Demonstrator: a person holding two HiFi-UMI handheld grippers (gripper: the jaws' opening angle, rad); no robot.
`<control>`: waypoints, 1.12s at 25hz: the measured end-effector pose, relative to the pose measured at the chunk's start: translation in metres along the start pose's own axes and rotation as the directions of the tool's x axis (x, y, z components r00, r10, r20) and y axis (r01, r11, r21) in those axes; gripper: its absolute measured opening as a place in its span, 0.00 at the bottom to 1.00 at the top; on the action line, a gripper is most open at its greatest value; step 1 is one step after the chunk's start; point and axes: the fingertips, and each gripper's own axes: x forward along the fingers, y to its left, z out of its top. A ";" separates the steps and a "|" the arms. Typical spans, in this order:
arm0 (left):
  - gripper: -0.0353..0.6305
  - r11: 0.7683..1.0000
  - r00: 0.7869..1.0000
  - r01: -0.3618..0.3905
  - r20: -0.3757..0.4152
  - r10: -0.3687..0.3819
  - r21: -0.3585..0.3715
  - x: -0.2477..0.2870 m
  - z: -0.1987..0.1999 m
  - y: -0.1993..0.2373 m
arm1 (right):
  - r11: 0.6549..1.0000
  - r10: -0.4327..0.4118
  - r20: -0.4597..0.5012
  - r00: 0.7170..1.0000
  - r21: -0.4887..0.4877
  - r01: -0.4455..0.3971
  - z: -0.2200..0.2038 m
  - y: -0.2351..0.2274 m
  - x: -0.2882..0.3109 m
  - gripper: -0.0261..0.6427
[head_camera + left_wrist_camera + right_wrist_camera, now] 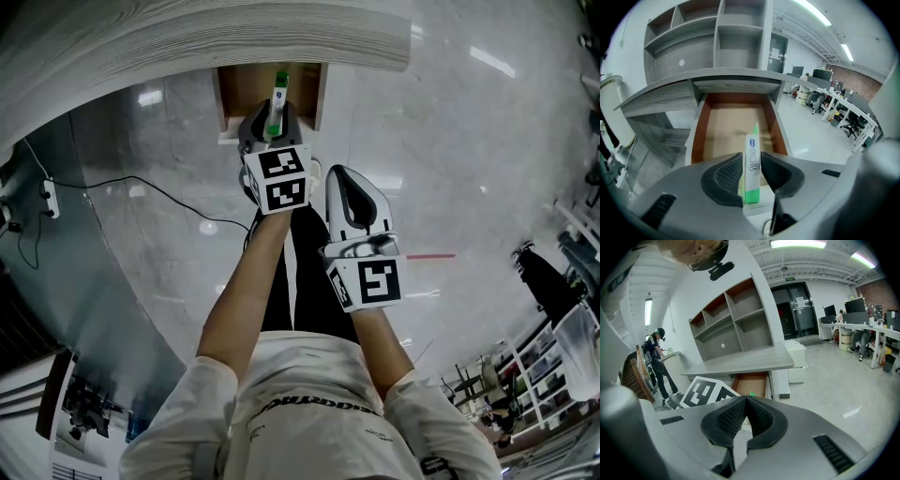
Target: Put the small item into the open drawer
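The left gripper (751, 158) is clamped on a white-and-green tube (752, 143) and holds it upright over the front of the open drawer (725, 124) under the counter (736, 74). The tube's blue oval logo and lettering are too small to read. The right gripper (746, 401) is closed on nothing.

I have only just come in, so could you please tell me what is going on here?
A person is working with a handheld gripper in each hand, standing in front of a desk with an open drawer. The left gripper is shut on a small green and white tube and holds it at the drawer's front, not yet released. The right gripper is shut and empty, held further back.
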 end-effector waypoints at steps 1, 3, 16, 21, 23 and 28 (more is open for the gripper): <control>0.23 1.000 1.000 0.000 0.002 0.000 0.001 -0.002 0.001 0.000 | 1.000 -0.001 0.004 1.000 -0.002 0.001 0.002 0.000 -0.001 0.09; 0.23 1.000 1.000 0.002 0.006 -0.002 0.000 -0.006 0.004 -0.001 | 1.000 -0.004 0.011 1.000 -0.005 0.004 0.006 0.001 -0.003 0.09; 0.23 0.999 0.999 0.030 0.044 -0.031 0.017 -0.072 0.036 -0.016 | 0.999 -0.045 0.061 0.997 0.013 0.044 0.044 0.016 -0.046 0.09; 0.21 0.999 0.995 0.050 0.082 -0.051 0.010 -0.119 0.068 -0.018 | 0.998 -0.052 0.103 0.993 0.031 0.049 0.084 0.026 -0.073 0.09; 0.20 0.998 0.994 0.061 0.095 -0.063 0.020 -0.138 0.083 -0.019 | 0.998 -0.053 0.118 0.992 0.028 0.050 0.099 0.029 -0.082 0.09; 0.18 0.994 0.986 0.091 0.136 -0.099 0.064 -0.187 0.111 -0.029 | 0.999 -0.046 0.141 0.989 0.016 0.044 0.126 0.040 -0.105 0.09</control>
